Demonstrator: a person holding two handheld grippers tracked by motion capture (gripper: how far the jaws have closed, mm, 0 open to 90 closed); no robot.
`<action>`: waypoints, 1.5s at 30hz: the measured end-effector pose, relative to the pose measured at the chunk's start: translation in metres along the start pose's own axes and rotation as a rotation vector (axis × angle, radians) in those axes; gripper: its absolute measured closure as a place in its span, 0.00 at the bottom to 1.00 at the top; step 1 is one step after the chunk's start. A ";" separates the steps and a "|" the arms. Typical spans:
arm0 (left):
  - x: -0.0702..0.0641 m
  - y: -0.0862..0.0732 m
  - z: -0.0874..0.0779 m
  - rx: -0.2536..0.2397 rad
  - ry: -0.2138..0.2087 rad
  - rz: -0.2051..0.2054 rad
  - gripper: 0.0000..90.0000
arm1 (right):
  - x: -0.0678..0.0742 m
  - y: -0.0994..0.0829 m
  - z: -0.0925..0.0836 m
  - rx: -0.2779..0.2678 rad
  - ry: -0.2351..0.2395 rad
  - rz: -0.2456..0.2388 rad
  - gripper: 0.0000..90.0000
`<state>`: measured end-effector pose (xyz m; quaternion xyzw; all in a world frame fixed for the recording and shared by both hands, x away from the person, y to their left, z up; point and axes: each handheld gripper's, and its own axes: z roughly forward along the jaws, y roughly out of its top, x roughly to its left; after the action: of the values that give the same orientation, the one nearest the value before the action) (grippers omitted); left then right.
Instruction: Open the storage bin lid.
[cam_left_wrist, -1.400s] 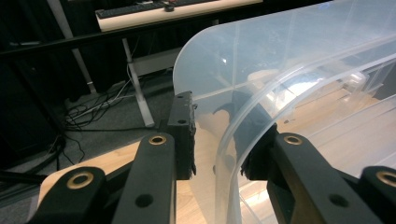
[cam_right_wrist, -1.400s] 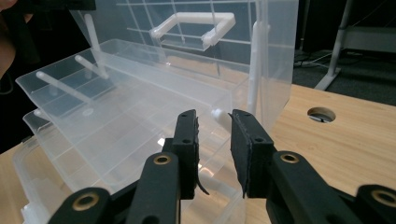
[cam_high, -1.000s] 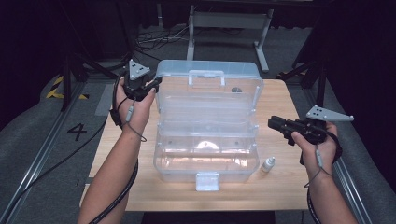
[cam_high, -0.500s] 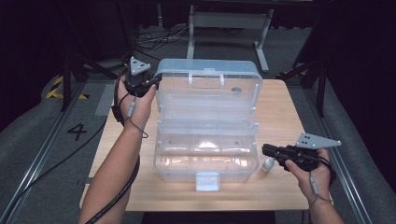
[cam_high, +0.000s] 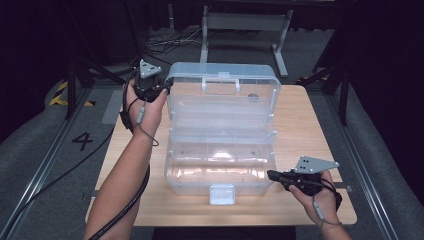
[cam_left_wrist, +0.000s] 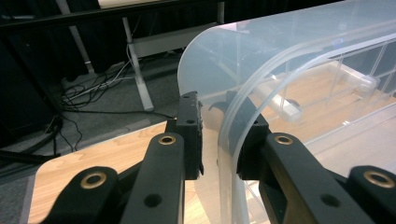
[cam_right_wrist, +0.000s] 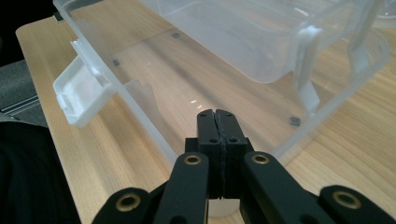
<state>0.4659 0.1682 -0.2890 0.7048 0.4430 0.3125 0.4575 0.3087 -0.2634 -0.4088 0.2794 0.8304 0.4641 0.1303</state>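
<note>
A clear plastic toolbox (cam_high: 220, 172) stands open on the wooden table, its lid (cam_high: 222, 95) raised at the back. My left gripper (cam_high: 162, 90) is at the lid's far left corner. In the left gripper view its jaws (cam_left_wrist: 219, 121) straddle the lid's curved rim (cam_left_wrist: 233, 112) and grip it. My right gripper (cam_high: 272, 175) lies low by the box's front right corner. Its jaws (cam_right_wrist: 215, 114) have just been closing and now meet with nothing between them, pointing at the box wall (cam_right_wrist: 140, 107). A pale shape shows under them; I cannot tell what it is.
A white latch (cam_high: 221, 194) sticks out of the box's front wall, also seen as the latch (cam_right_wrist: 77, 95) in the right gripper view. Bare table (cam_high: 310, 125) lies right of the box. Beyond the table are a metal stand (cam_high: 245, 22) and floor cables.
My right gripper has come down and forward to the box's front right corner and its jaws have closed. The small bottle that stood there is now hidden by it. The left gripper stays put.
</note>
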 end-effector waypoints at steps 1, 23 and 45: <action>0.000 0.000 0.001 0.002 -0.001 -0.002 0.85 | 0.001 0.000 0.000 -0.001 0.001 0.000 1.00; 0.005 -0.002 0.016 -0.020 0.020 -0.021 0.88 | 0.003 0.001 0.001 0.009 -0.009 -0.008 1.00; 0.013 -0.009 0.034 -0.071 0.016 -0.026 0.90 | 0.003 0.002 0.002 0.016 -0.015 -0.003 1.00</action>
<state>0.4975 0.1691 -0.3100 0.6800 0.4443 0.3275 0.4826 0.3075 -0.2591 -0.4083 0.2826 0.8335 0.4553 0.1349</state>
